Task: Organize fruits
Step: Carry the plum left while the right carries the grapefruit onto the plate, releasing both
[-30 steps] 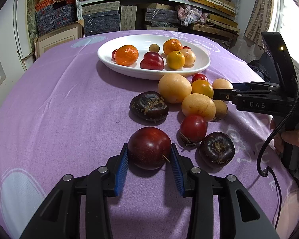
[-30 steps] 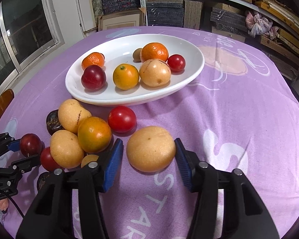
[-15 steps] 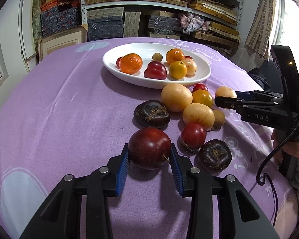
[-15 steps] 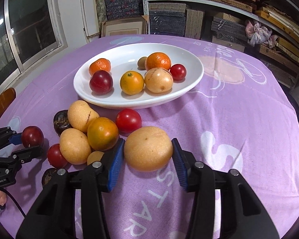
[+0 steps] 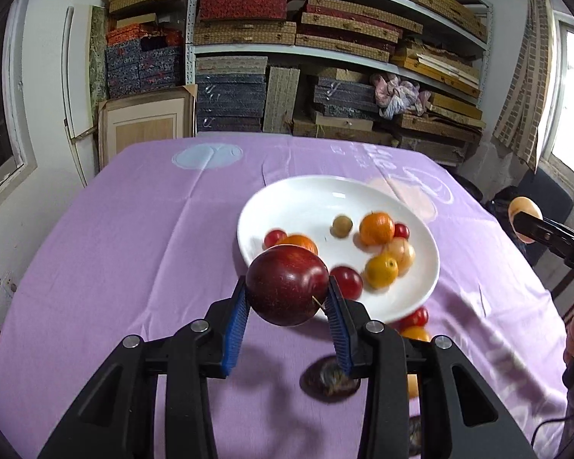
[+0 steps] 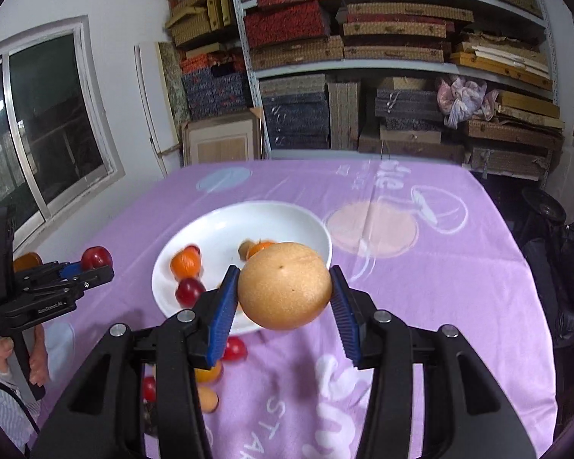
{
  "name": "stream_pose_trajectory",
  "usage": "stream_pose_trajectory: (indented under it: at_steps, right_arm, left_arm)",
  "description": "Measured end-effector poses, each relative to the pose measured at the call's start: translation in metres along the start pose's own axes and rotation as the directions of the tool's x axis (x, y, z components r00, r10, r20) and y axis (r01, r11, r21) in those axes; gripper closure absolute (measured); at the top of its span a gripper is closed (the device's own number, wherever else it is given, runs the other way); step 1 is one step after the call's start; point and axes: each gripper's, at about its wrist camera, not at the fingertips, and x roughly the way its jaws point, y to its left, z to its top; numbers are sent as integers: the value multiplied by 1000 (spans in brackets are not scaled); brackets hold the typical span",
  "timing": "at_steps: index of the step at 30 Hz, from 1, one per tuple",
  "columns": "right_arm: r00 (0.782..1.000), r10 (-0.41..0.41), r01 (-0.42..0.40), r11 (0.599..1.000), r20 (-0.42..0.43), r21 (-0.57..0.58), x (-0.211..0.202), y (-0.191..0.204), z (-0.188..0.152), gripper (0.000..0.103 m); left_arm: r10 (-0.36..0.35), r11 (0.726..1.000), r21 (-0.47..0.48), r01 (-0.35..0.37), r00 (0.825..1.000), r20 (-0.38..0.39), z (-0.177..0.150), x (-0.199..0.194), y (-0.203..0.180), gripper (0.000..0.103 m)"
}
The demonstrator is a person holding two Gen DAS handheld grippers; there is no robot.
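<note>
L gripper (image 5: 287,302) is clenched on a dark red plum (image 5: 287,285), R gripper (image 6: 283,294) on a tan pear (image 6: 285,285); both are in the air, near side of the white plate (image 5: 287,195). Both fruits are round, smooth w/ bruisable skin, prob. slippery, so pads at the widest part w/ light squeeze seems right; the pear looks heavier.

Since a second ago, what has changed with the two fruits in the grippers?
Both fruits have come up off the purple tablecloth. The left hand-held gripper has lifted the dark red plum, and the right hand-held gripper has lifted the tan round fruit; both now hang in front of the white plate. Both grips were already closed and are unchanged. The plate's fruit and the loose pile stayed put.
</note>
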Motion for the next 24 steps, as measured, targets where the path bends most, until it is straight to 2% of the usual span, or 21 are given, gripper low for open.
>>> stream_pose_trajectory:
  at_steps: [4,7,12,16,24]
  right_arm:
    - [996,38,-41,998,76,45,5,1,37,57]
    - [995,62,-67,996,80,53,31,9,49,57]
    - [998,67,-67,998,-4,22,100,25,47,57]
    - [995,33,-35,999,-97,-21,146,28,32,57]
    - [982,22,-28,999,-189,-33,179,23,10,57]
  left_arm:
    - [1,999,-53,0,999,34,38,13,4,64]
    - [17,997,-73,-15,999,31,54,32,4,64]
    - [45,995,-91,-45,999,-3,65,77,5,64]
    - [46,996,-71,-50,998,-53,61,112,6,64]
    - [9,1000,-17,-11,993,-121,45,141,2,63]
